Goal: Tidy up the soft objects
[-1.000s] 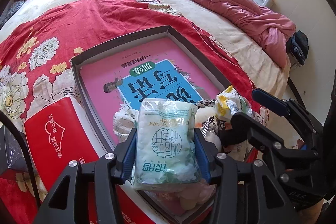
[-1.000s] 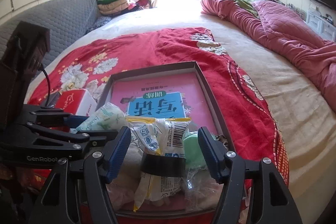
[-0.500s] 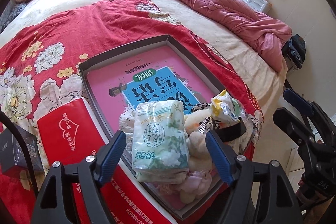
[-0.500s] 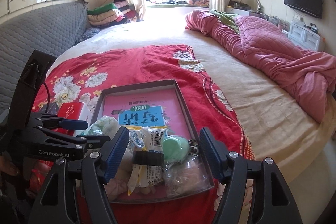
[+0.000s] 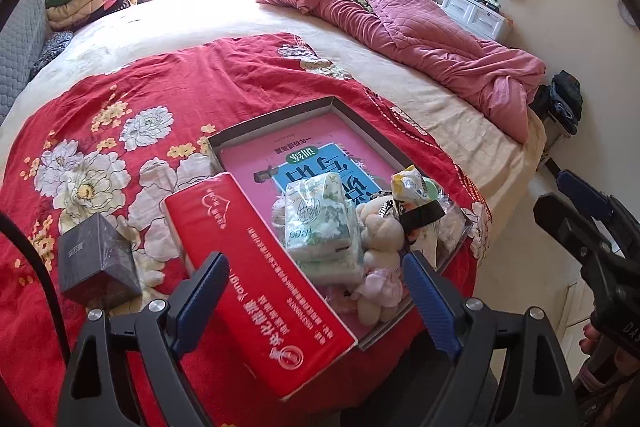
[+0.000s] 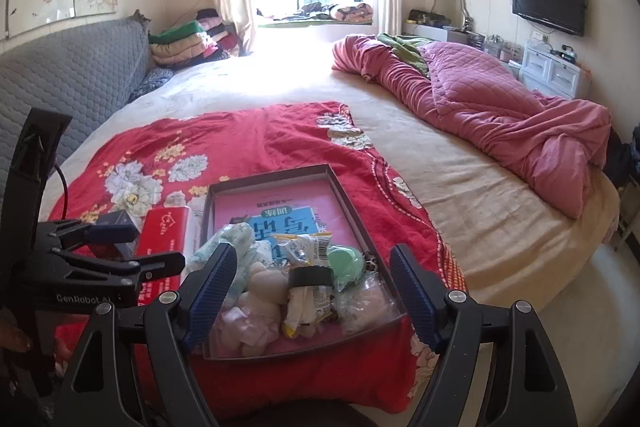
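Opening wider, my left tool has let go of the tissue pack, which now lies inside the tray. My right tool is opening too and holds nothing, above the snack bag in the tray, so both placements look finished.

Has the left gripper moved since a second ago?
Yes. The left gripper has pulled up and back from the tray; its opening jaws have let go of the tissue pack, which lies in the tray.

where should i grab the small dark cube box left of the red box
Across its two upright side faces, coming down from above. The dark cube box sits alone on the red floral blanket, clear of the red box, so the sides are free, and its flat faces suit the pads.
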The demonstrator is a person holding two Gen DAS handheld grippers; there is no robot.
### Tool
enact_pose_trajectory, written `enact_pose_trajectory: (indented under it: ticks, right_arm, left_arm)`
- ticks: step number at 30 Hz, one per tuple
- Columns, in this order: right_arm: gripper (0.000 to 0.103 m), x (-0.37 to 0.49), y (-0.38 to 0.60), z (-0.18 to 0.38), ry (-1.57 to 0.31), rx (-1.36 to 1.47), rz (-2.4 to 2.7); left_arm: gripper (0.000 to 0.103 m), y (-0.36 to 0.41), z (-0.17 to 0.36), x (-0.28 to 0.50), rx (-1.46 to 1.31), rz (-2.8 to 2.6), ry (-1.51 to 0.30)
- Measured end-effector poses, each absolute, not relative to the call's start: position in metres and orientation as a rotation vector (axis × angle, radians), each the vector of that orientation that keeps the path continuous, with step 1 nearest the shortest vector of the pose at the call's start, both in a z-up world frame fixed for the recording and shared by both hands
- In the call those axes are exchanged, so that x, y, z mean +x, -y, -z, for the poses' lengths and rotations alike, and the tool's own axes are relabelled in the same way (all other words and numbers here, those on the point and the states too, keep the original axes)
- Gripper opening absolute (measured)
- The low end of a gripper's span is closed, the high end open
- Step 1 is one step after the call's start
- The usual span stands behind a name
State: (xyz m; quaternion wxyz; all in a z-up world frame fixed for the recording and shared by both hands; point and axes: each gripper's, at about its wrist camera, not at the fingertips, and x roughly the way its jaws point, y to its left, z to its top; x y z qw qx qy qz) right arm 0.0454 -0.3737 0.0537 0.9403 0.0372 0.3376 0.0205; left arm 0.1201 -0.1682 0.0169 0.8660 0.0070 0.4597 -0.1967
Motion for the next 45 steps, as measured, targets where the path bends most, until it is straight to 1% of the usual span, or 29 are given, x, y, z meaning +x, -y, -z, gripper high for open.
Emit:
enact_pose_trajectory:
  ticks: [13,22,28,33,38,45]
  right_arm:
    - [0.08,-0.008,0.327,-0.066,-0.616,0.107,0.11]
    - [0.08,-0.018,0.323,-0.066,-0.641,0.107,0.138]
    - [0.08,-0.029,0.317,-0.062,-0.667,0.107,0.153]
    - [0.08,-0.04,0.307,-0.045,-0.694,0.112,0.132]
    - [0.08,-0.038,0.306,-0.027,-0.754,0.12,0.141]
    - [0.08,-0.036,0.304,-0.021,-0.764,0.11,0.148]
  left_arm:
    - [0.09,0.13,-0.035,0.068,-0.021,0.35,-0.909]
    - [0.091,0.119,-0.042,0.05,-0.021,0.336,-0.875]
    - [0.091,0.114,-0.034,0.042,-0.019,0.333,-0.886]
    - [0.091,0.113,-0.024,0.037,-0.018,0.328,-0.899]
    - [0.091,0.113,-0.016,0.037,-0.023,0.33,-0.903]
    - [0.091,0.117,-0.005,0.039,0.003,0.305,-0.92]
